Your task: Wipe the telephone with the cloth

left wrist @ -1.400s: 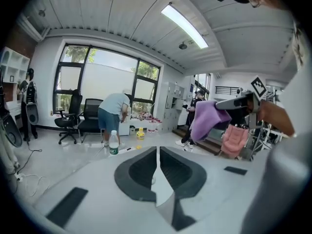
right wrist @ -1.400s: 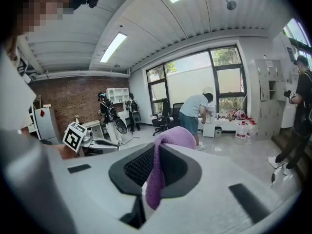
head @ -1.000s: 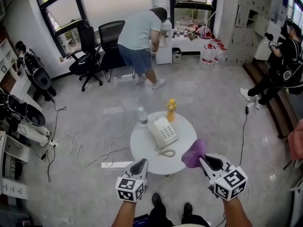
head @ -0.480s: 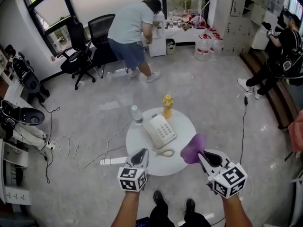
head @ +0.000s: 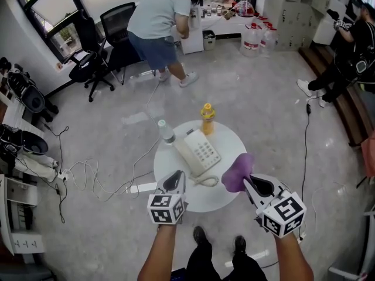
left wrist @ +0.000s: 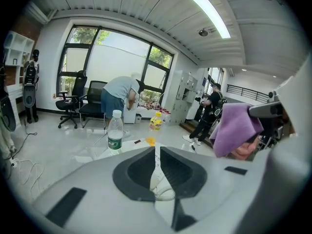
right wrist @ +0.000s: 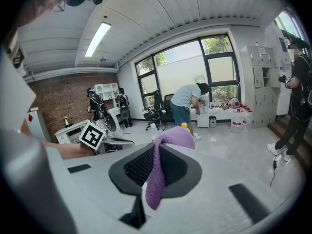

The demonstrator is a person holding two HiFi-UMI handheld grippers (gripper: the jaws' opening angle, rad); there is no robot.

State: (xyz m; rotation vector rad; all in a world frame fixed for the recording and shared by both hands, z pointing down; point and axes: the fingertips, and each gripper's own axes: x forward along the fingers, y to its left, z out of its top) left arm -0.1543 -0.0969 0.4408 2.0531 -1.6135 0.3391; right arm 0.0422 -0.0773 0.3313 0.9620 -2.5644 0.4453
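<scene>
Nearest, at six o'clock at the foot of the head view, the wearer's two dark shoes (head: 199,237) stand on the grey floor just below the round white table (head: 193,206). The left gripper (head: 175,179) reaches over the table's rim at about seven o'clock. Its jaws are pressed together with only a thin slit between them and nothing caught there, and its tips point toward the telephone's near end. The right gripper (head: 248,182) comes in at about four o'clock with its jaws clenched on the purple cloth (head: 237,172). The cloth bunches out past the jaw tips over the table's right edge. A loose tail of it hangs back between the pads, as the right gripper view shows. The cloth is near the telephone but apart from it. The white telephone (head: 198,152) lies at the middle of the table, turned so its length runs from eleven o'clock to five. Its handset is on its left side, and its coiled cord (head: 206,182) is looped at the near end, between the two grippers. A clear water bottle (head: 166,132) stands at the rim at about ten o'clock, and a yellow bottle (head: 207,119) stands at twelve. Off the table at nine o'clock, white cables (head: 88,174) trail over the floor. Farther off, at eleven o'clock, a person in a grey shirt (head: 155,22) bends over a counter beside two black office chairs (head: 114,34). Water jugs (head: 252,37) stand at one o'clock, and a person in black (head: 351,45) is at two o'clock.
</scene>
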